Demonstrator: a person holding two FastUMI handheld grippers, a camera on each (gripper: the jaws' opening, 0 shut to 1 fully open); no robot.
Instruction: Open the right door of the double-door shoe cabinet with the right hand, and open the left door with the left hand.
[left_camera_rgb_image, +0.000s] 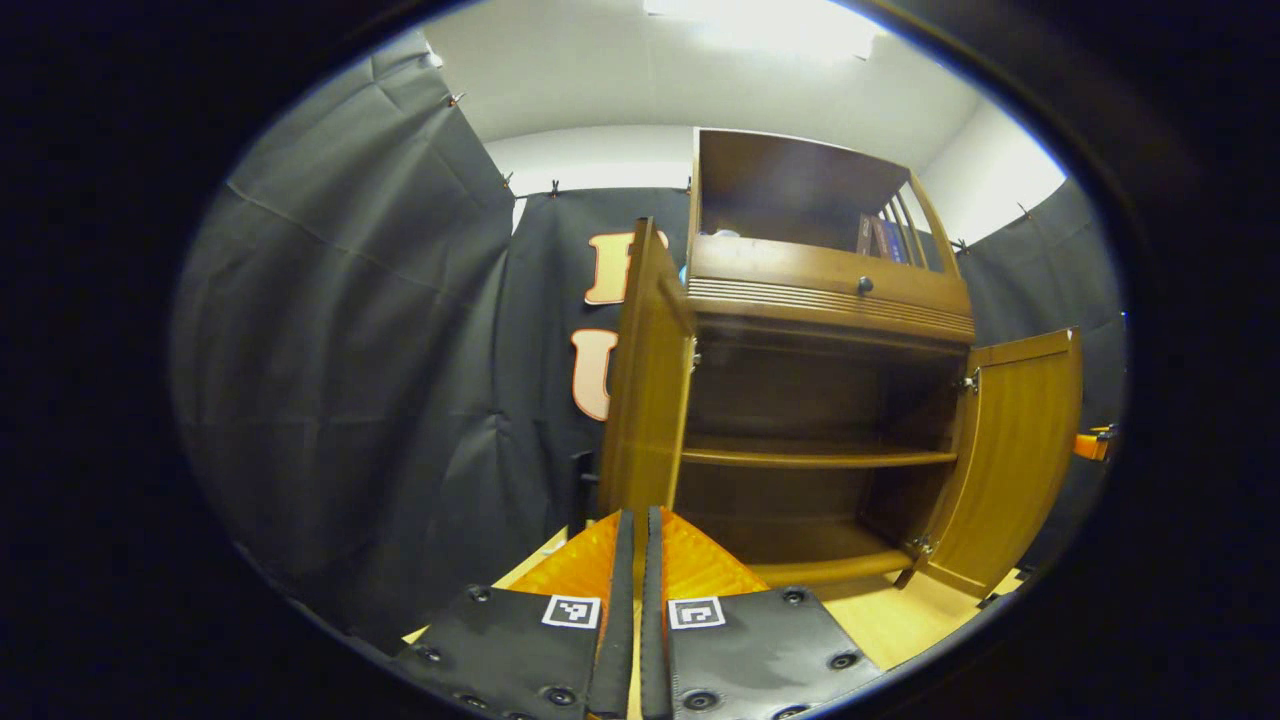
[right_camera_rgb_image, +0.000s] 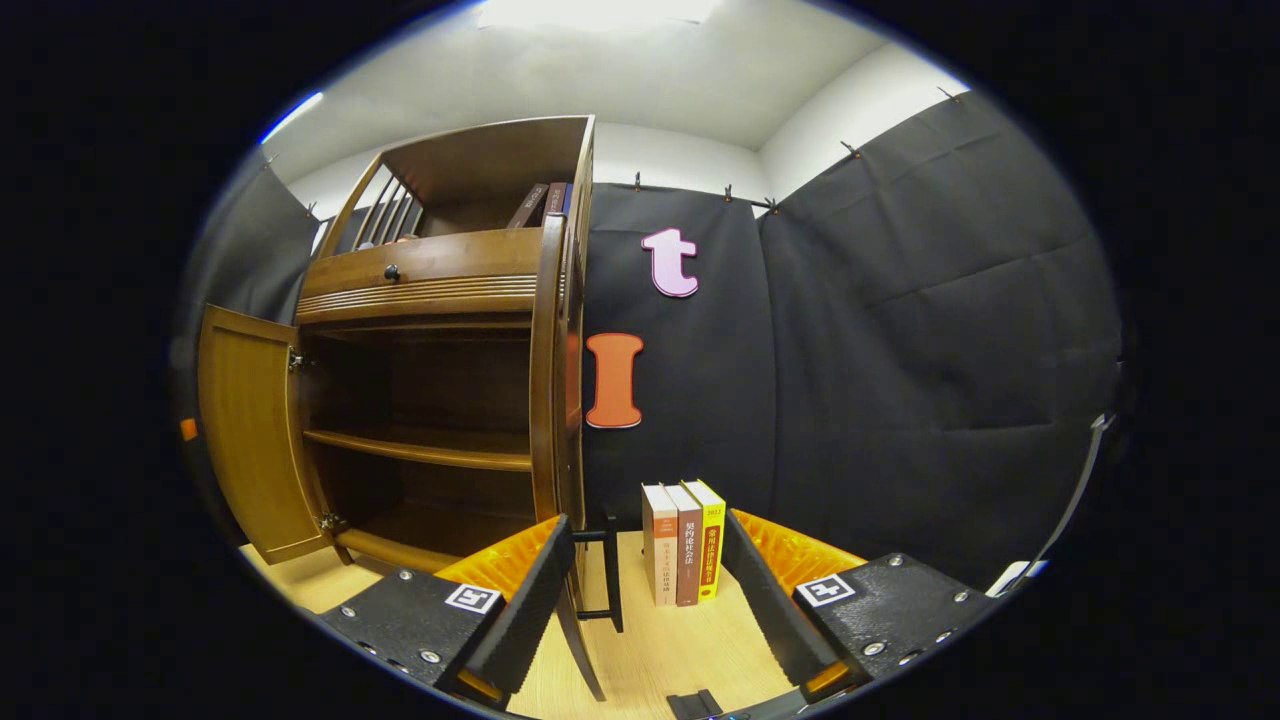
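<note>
The wooden shoe cabinet (left_camera_rgb_image: 830, 290) stands with both lower doors swung wide, showing bare shelves (left_camera_rgb_image: 815, 458). In the left gripper view the left door (left_camera_rgb_image: 645, 380) is seen edge-on just beyond my left gripper (left_camera_rgb_image: 637, 560), whose fingers are shut together with nothing between them. The right door (left_camera_rgb_image: 1015, 450) hangs open at the far side. In the right gripper view the right door (right_camera_rgb_image: 550, 380) is edge-on beside the left finger of my right gripper (right_camera_rgb_image: 645, 590), which is open and holds nothing. The left door (right_camera_rgb_image: 250, 440) stands open farther off.
Three books (right_camera_rgb_image: 685, 545) stand upright on the light wooden surface (right_camera_rgb_image: 650, 650) by the black cloth wall, beyond the right gripper's fingers. More books (right_camera_rgb_image: 545, 205) lean in the cabinet's top compartment. A drawer with a dark knob (left_camera_rgb_image: 865, 285) sits above the shelves.
</note>
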